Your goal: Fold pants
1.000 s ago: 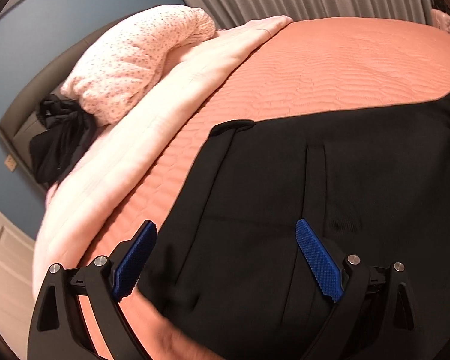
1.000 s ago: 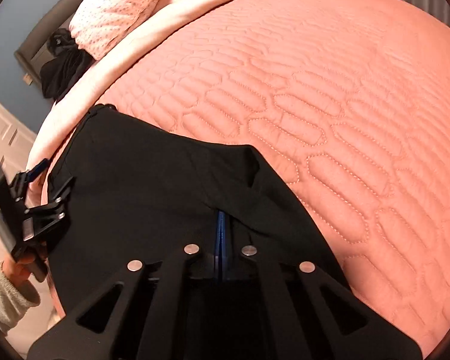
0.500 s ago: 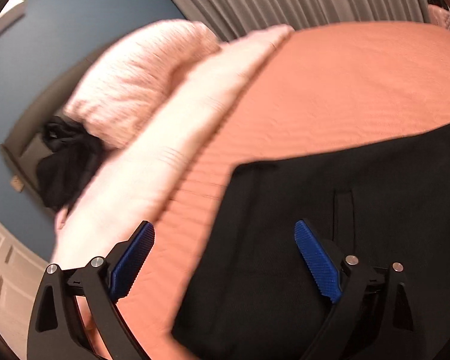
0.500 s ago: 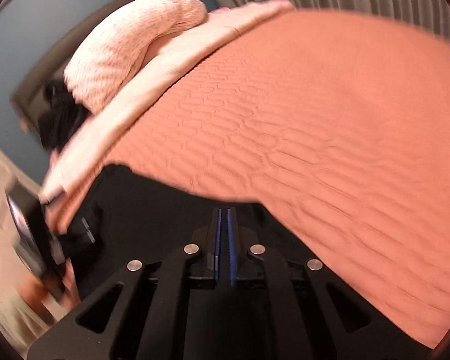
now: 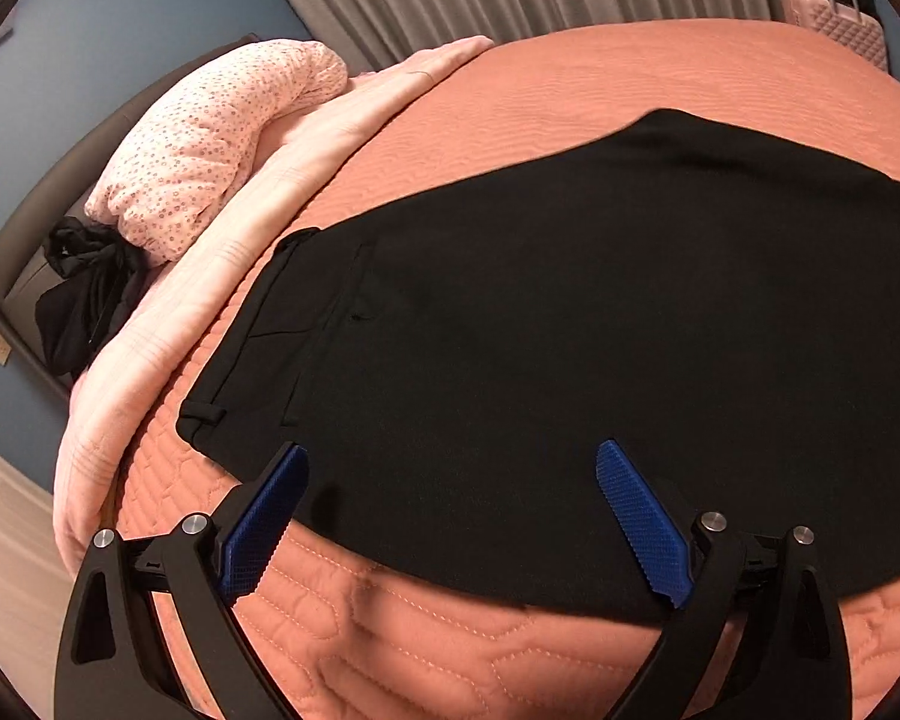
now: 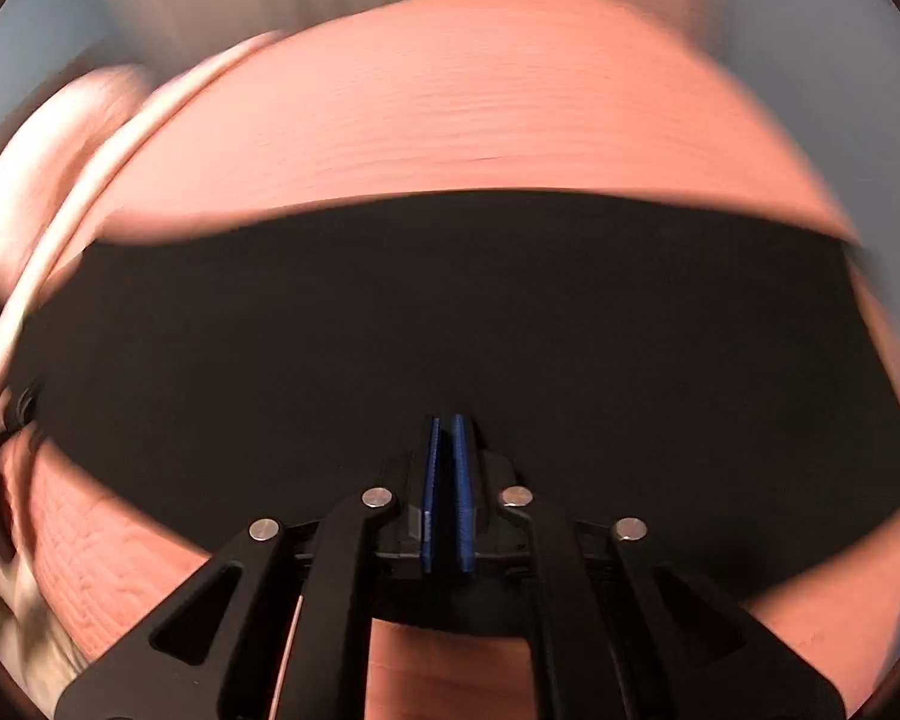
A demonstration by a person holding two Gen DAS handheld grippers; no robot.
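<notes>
On the quilted bedspread (image 5: 426, 648), matte black pants (image 5: 570, 330) lie flat.

Left gripper (image 5: 450, 516): black angular arms, silver round screws, blue cross-hatched finger pads (image 5: 641, 523).
Right gripper (image 6: 447, 495): same black frame, silver screws, blue pads.

One pants (image 5: 570, 330), two grippers (image 5: 450, 516) (image 6: 447, 498), one quilt (image 5: 570, 90), one pillow (image 5: 210, 144), one suitcase (image 5: 834, 18), one dark bundle (image 5: 84, 294).
</notes>
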